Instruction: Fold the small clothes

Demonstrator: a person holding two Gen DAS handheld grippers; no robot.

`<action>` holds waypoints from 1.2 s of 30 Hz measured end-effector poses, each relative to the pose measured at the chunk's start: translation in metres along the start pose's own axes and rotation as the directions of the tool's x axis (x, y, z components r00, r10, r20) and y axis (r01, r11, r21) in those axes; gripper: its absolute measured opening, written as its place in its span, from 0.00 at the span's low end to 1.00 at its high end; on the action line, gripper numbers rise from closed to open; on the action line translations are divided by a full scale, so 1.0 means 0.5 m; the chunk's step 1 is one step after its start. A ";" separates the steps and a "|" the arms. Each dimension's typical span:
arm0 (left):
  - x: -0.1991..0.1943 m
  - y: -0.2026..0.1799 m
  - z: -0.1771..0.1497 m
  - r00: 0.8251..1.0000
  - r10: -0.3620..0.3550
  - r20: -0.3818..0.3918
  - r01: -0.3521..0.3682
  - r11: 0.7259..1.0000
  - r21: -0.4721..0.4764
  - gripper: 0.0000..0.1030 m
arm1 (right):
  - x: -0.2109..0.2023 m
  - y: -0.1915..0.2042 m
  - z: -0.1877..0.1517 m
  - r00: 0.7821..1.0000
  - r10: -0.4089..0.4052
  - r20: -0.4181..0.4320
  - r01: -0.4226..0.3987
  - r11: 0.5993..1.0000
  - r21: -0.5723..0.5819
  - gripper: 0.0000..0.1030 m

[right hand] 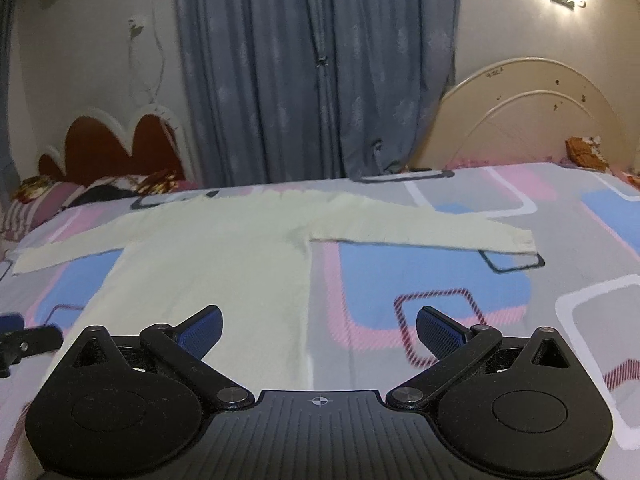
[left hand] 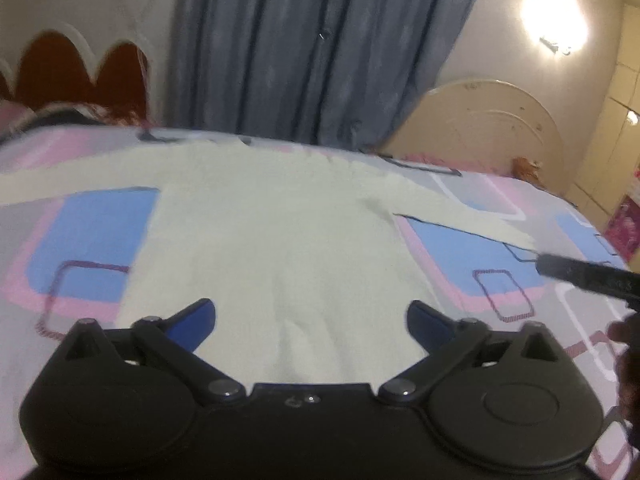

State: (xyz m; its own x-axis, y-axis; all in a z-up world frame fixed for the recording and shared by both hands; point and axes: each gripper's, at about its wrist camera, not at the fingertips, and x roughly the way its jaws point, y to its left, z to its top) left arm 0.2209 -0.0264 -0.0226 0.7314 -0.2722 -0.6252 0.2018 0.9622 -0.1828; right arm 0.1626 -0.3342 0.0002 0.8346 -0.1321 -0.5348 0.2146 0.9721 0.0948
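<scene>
A pale cream long-sleeved top [left hand: 272,224] lies flat on the patterned bedspread [left hand: 92,240], sleeves spread to both sides. My left gripper [left hand: 311,322] hovers open over the top's lower middle, nothing between its blue pads. In the right wrist view the same top [right hand: 224,256] lies ahead and to the left, its right sleeve [right hand: 440,232] stretched out across the bedspread [right hand: 432,280]. My right gripper [right hand: 319,330] is open above the top's right side edge, holding nothing. The right gripper's finger [left hand: 580,272] shows at the left wrist view's right edge, and the left gripper [right hand: 24,340] at the other view's left edge.
A cream headboard [right hand: 532,112] rises at the far right of the bed. Grey-blue curtains [right hand: 316,68] hang behind. A second bed with a red scalloped headboard [right hand: 112,144] and heaped bedding stands at the far left. A wall lamp [left hand: 556,28] glares at top right.
</scene>
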 end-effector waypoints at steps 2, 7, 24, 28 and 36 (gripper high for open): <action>0.028 0.009 0.014 1.000 0.030 -0.009 -0.030 1.000 0.003 0.80 | 0.030 -0.023 0.016 1.000 -0.016 0.013 0.015 1.000 0.015 0.99; 0.091 0.027 0.051 0.994 0.114 -0.007 -0.113 0.993 0.033 0.70 | 0.109 -0.096 0.053 0.996 -0.077 0.041 0.075 0.996 0.057 0.75; 0.282 0.046 0.092 0.970 0.240 -0.045 -0.238 0.970 0.036 0.80 | 0.373 -0.476 0.073 0.958 -0.285 -0.033 0.275 0.878 0.391 0.43; 0.301 0.060 0.097 0.962 0.267 -0.051 -0.266 0.963 0.032 0.81 | 0.390 -0.520 0.052 0.955 -0.291 -0.059 0.285 0.842 0.458 0.43; 0.344 0.120 0.138 0.945 0.321 -0.058 -0.322 0.946 -0.025 0.81 | 0.417 -0.570 0.036 0.960 -0.276 -0.058 0.262 0.798 0.543 0.33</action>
State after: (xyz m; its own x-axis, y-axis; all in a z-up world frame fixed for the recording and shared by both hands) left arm 0.4036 -0.0150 -0.0889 0.7184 0.0507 -0.6937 -0.0609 0.9981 0.0099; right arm 0.2844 -0.6424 -0.1231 0.7124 -0.3837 -0.5876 0.6652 0.6360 0.3912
